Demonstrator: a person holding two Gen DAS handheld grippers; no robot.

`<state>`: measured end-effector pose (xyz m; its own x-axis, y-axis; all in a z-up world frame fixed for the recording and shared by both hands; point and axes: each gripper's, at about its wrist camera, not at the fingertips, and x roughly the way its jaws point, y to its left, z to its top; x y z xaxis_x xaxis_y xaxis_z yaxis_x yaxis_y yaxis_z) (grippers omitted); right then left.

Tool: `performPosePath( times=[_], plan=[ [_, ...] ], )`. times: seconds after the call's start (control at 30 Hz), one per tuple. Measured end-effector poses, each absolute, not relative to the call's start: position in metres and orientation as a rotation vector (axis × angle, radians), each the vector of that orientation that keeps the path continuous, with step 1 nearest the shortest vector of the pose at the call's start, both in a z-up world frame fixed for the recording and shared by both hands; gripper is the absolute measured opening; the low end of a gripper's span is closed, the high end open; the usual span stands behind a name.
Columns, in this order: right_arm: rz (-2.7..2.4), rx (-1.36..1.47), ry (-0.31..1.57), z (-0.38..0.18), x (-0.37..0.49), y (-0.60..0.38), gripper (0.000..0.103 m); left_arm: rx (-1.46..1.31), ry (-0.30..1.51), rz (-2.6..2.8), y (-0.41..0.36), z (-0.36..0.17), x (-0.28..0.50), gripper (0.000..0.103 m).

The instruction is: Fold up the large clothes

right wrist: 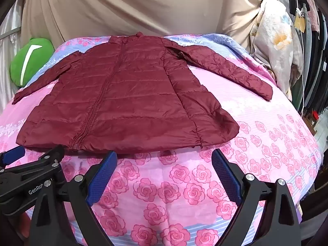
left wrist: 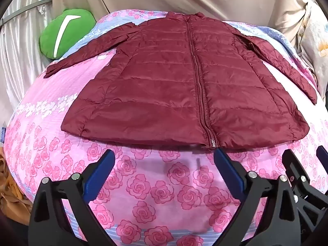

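Jacket (left wrist: 184, 86), quilted and shiny, looks light, soft and slippery; it lies flat just ahead of both grippers. Left gripper (left wrist: 164, 164) and right gripper (right wrist: 164, 164) are both spread and hold nothing. I would pinch a sleeve cuff (right wrist: 264, 91) or a hem corner.

The maroon quilted jacket (left wrist: 174, 86) (right wrist: 123, 102) lies flat and front side up on the bed, zipped closed along its centre. Both sleeves extend outward and down from the shoulders. The hem faces the cameras; the collar points away.

Home bedroom, bed (right wrist: 266, 143) under rose-print sheet, green plush cushion (left wrist: 65, 32) at its far-left corner, hanging clothes (right wrist: 311, 41) right of it
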<state>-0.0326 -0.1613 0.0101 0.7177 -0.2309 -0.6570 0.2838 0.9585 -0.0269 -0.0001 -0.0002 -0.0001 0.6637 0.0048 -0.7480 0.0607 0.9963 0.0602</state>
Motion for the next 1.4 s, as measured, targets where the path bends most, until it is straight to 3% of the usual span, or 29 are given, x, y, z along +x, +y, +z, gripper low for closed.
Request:
performPosePath(
  times=[1.4],
  plan=[
    [-0.280, 0.067, 0.749, -0.002, -0.023, -0.159, 0.089, 0.083, 0.858, -0.018, 0.001, -0.008, 0.005, 0.093]
  ],
)
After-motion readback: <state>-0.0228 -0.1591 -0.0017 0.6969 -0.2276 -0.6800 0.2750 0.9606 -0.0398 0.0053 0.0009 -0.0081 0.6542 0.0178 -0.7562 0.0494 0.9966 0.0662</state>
